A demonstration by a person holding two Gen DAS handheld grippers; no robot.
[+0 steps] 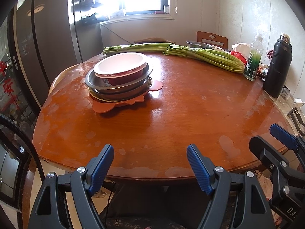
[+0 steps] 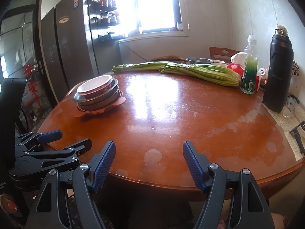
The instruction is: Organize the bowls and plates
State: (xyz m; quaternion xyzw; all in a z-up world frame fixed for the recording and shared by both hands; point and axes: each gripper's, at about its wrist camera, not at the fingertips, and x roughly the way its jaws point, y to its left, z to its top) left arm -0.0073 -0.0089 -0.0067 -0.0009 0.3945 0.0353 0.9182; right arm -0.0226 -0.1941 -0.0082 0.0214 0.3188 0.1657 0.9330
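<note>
Centrally, the round wooden table [image 1: 171,114] carries a stack of dishes [image 1: 119,76] toward its far left: a white-lined red bowl [image 1: 121,67] nested in steel bowls [image 1: 118,87], all resting on an orange plate with a scalloped rim [image 1: 122,103]. Both claws hover at the near table edge, well apart from the stack. The left claw [image 1: 150,160] stands with jaws apart and nothing between them; the right claw [image 2: 149,158] likewise gapes empty. Bare tabletop lies between claws and stack. Along the far edge lie two bundles of green stalks [image 1: 204,57], with a steel basin [image 1: 199,44] behind them. At the right stand a clear plastic bottle [image 1: 253,57] and a black flask [image 1: 278,66], with a glass jar [image 2: 290,107] beside the flask. A dark refrigerator [image 2: 72,43] and a bright window [image 2: 156,5] back the scene.
</note>
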